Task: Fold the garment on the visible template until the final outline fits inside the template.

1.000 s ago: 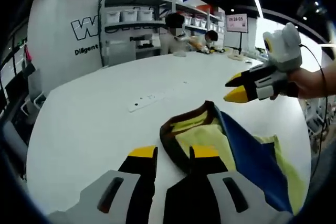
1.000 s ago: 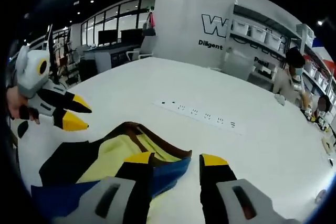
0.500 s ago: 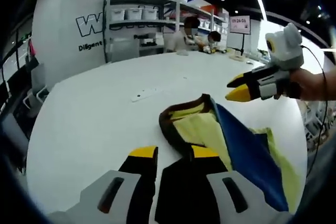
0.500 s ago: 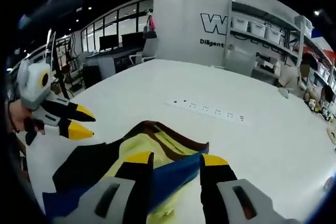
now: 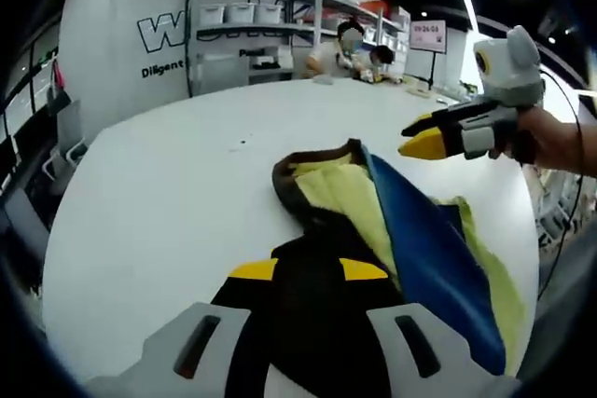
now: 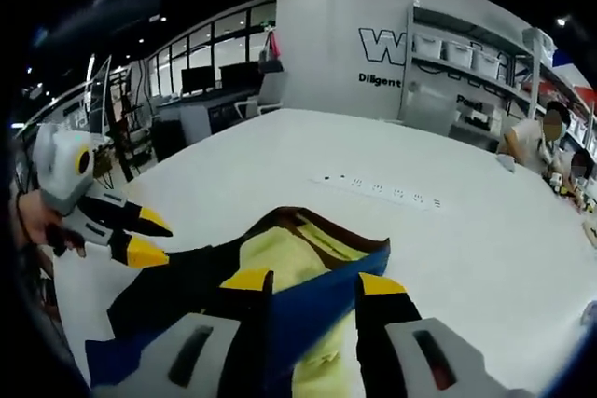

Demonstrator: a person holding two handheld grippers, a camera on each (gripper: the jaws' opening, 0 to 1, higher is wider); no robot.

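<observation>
On a wide white counter (image 5: 159, 193) in a shelf-lined hall, the black, yellow and blue fabric garment (image 5: 392, 230) lies between the parted jaws of both the left gripper (image 5: 308, 270) and the right gripper (image 6: 312, 280), collar far.

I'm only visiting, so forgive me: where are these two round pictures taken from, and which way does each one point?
Left gripper view: rides on the left gripper, looking along its yellow-tipped jaws over the garment on the white table toward shelves; a hand holds the right gripper at right.
Right gripper view: rides on the right gripper, facing across the garment to a power strip; the left gripper comes in at left.
Shared: garment, table, shelves, and each other's gripper.
</observation>
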